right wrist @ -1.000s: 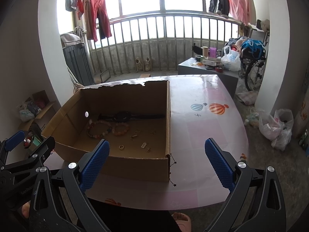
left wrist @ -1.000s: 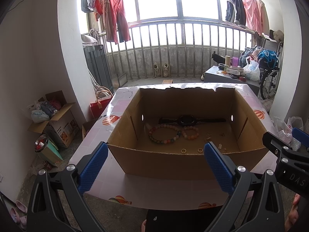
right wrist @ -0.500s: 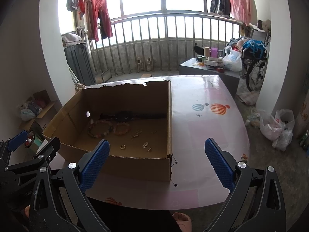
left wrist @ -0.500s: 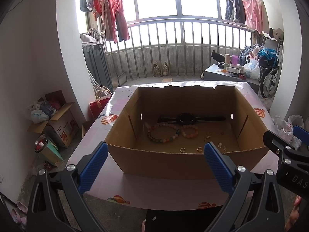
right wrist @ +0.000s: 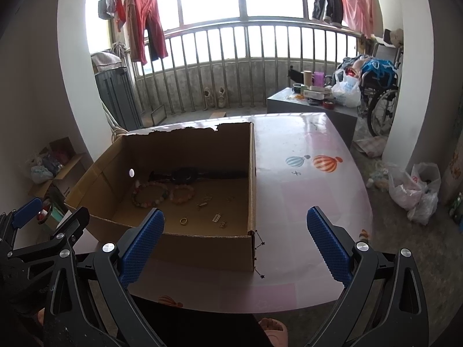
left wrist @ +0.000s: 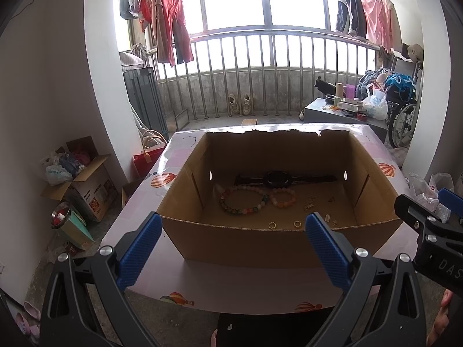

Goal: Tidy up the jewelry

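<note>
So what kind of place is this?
Most likely a lived-in home by an enclosed balcony: clothes hang drying at the barred window, shoes sit below it, and a wheelchair stands among household clutter.

Both wrist views look forward over the table's near edge, sharing the cardboard box [left wrist: 246, 240]

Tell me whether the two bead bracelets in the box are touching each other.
Cannot tell. In the left wrist view the big bracelet and small bracelet sit side by side, but no clear gap or contact shows.
</note>
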`<move>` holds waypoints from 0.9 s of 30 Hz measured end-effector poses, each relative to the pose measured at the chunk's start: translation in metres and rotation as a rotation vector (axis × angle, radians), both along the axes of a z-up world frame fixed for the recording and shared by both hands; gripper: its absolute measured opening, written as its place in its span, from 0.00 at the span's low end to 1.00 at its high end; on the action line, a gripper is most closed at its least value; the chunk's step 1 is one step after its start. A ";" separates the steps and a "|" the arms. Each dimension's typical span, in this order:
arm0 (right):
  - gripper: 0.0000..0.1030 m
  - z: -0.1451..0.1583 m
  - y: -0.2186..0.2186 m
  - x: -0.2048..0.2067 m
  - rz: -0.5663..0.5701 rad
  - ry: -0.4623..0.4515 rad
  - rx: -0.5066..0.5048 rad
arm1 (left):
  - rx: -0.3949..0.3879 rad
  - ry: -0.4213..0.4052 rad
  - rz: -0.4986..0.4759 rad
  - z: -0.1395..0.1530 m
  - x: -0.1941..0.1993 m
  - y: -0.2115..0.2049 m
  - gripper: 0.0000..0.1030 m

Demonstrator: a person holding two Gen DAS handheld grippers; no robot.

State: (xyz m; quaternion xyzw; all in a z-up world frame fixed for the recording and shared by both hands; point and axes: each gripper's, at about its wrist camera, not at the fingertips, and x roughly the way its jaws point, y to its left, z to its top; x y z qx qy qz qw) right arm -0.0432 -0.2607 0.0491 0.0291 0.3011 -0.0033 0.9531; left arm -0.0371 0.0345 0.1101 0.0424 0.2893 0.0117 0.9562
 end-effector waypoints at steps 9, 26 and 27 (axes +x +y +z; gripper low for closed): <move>0.92 0.000 -0.001 -0.001 -0.001 -0.001 -0.002 | -0.002 0.006 0.001 0.001 0.004 0.002 0.95; 0.92 0.003 0.002 0.000 0.010 0.001 -0.009 | -0.010 0.002 0.012 0.004 0.003 0.004 0.95; 0.92 0.003 0.001 0.000 0.010 0.001 -0.009 | -0.010 0.001 0.013 0.004 0.002 0.005 0.95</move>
